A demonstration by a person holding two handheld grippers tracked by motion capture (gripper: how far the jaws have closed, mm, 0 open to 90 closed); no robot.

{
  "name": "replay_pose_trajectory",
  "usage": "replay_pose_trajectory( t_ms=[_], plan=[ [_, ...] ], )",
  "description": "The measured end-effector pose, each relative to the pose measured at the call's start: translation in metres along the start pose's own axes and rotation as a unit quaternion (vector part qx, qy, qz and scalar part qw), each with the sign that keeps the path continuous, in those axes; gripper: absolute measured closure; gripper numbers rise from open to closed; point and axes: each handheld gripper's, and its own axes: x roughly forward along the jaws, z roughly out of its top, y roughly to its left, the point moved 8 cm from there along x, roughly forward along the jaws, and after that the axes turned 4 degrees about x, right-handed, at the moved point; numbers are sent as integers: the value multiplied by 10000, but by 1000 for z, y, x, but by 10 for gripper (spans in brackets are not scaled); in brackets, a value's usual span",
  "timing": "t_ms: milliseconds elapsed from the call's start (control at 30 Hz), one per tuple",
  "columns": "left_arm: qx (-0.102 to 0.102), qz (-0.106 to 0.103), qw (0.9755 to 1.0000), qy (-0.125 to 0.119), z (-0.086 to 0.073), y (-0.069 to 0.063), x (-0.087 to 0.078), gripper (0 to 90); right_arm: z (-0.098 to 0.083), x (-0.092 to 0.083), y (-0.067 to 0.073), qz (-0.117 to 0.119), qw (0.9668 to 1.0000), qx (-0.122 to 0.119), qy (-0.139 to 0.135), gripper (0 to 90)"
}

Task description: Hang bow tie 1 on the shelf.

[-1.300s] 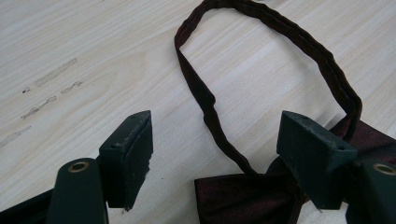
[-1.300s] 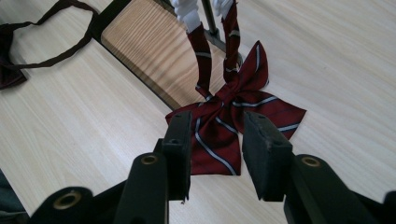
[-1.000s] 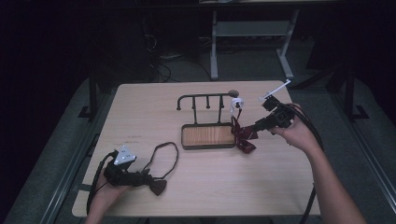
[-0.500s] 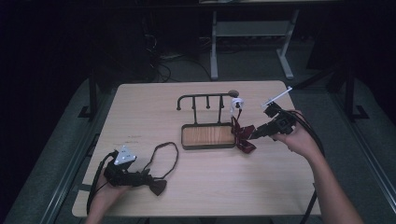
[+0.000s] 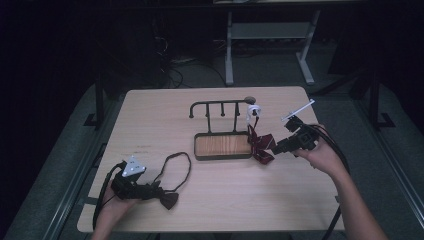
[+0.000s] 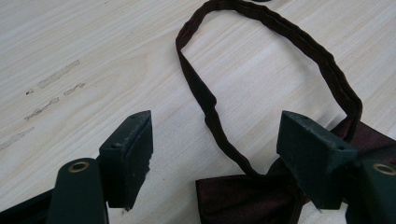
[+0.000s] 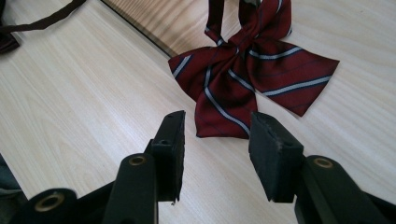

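While fingers gape, striped bow tie (image 7: 252, 74) near table (image 5: 320, 210) edge

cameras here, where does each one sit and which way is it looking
High view: fixed above the person's side of the pale wooden table, looking forward and down; both forearms enter from below, left tool and right tool.
Left gripper view: rides the left tool, looking down between its open jaws at the dark maroon bow tie with a loop strap.
Right gripper view: rides the right tool, jaws open, facing the red striped bow tie.
Shared: the high view also shows the striped tie and the maroon one.
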Motion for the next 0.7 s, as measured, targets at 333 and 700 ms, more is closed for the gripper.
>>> replay_pose_trajectory(
  t_ms=[333, 700],
  plan=[
    [-12, -12, 10000, 28, 0, -1, 0, 276, -11, 5, 0, 58, 10000, 45, -1, 538],
    [-21, -7, 10000, 24, 0, -1, 1, 276, -23, 9, 4, 89, 10000, 6, 16, 522]
  ],
)
